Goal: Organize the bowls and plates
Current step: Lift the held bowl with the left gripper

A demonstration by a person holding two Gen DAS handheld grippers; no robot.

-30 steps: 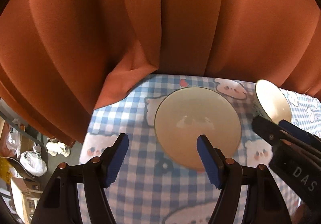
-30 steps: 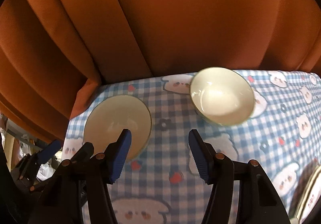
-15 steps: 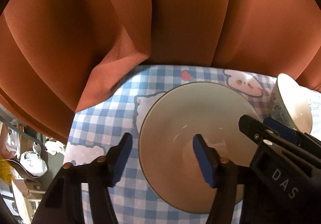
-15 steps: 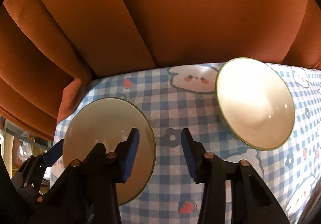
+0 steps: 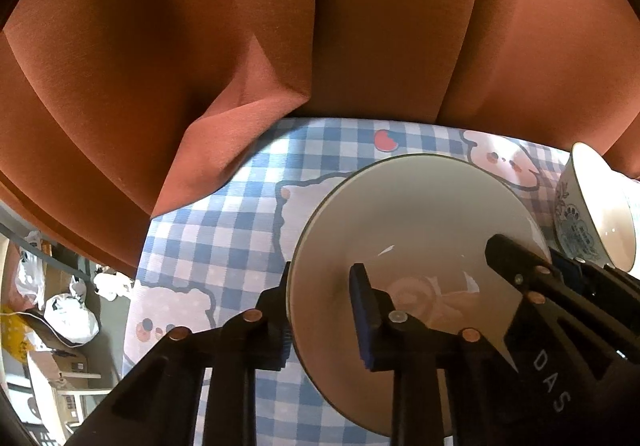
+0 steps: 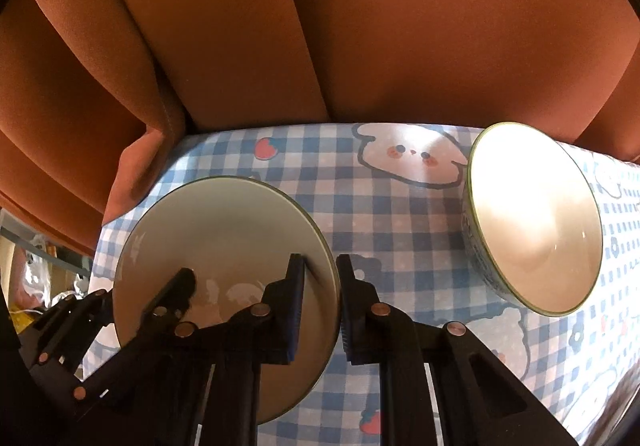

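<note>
A cream plate with a thin green rim (image 5: 412,214) lies on the blue checked tablecloth. My left gripper (image 5: 324,310) straddles its left rim, one finger outside and one over the plate. My right gripper (image 6: 320,306) straddles its right rim (image 6: 224,222) the same way. Both sets of jaws stand narrowly apart around the rim; whether they press on it does not show. A cream bowl with a blue-patterned outside (image 6: 532,218) stands to the right of the plate; it also shows in the left wrist view (image 5: 596,214).
Orange curtain folds (image 5: 320,26) hang along the table's far edge and drape onto its left corner. Past the table's left edge (image 5: 136,286), bags and boxes (image 5: 60,318) lie on the floor below.
Both grippers have moved forward and down to the plate and narrowed, the left onto its left rim and the right onto its right rim. The bowl has not moved.
</note>
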